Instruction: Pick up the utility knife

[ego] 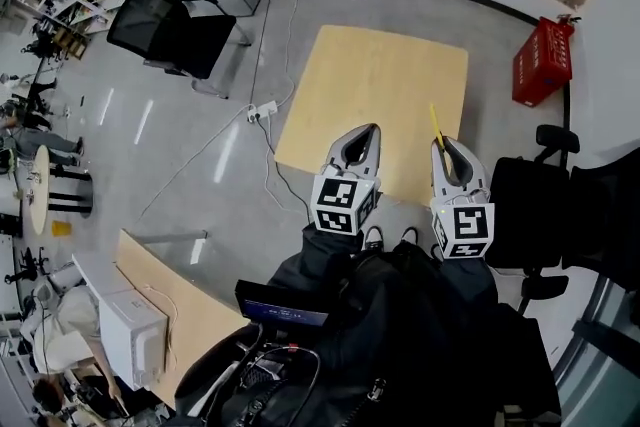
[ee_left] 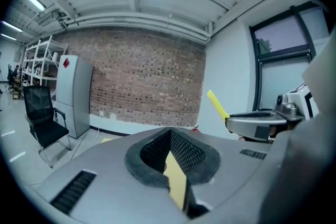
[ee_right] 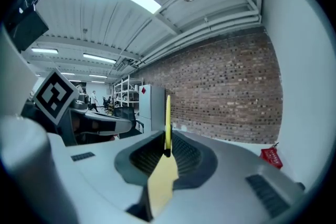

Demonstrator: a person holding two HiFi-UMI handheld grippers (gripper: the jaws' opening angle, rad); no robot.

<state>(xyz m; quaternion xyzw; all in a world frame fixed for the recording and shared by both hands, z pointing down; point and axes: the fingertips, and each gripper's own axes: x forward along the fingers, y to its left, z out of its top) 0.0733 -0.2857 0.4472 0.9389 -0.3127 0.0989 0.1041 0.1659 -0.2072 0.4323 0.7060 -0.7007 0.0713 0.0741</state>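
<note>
Yellow utility knife (ego: 436, 123) clamped in the right claw (ego: 446, 151), one end projected past the tips, left claw (ego: 368, 137) pressed together on nothing, both held over the near edge of the wooden surface (ego: 380, 85), grey floor (ego: 200, 135) seen left, black chair (ego: 525, 205) close at right.

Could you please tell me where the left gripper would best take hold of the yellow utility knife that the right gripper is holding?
Probably the free yellow end of the utility knife, which stands clear beyond the right gripper; its other end is clamped there. The left gripper, jaws now together, would open and come in from the left.
</note>
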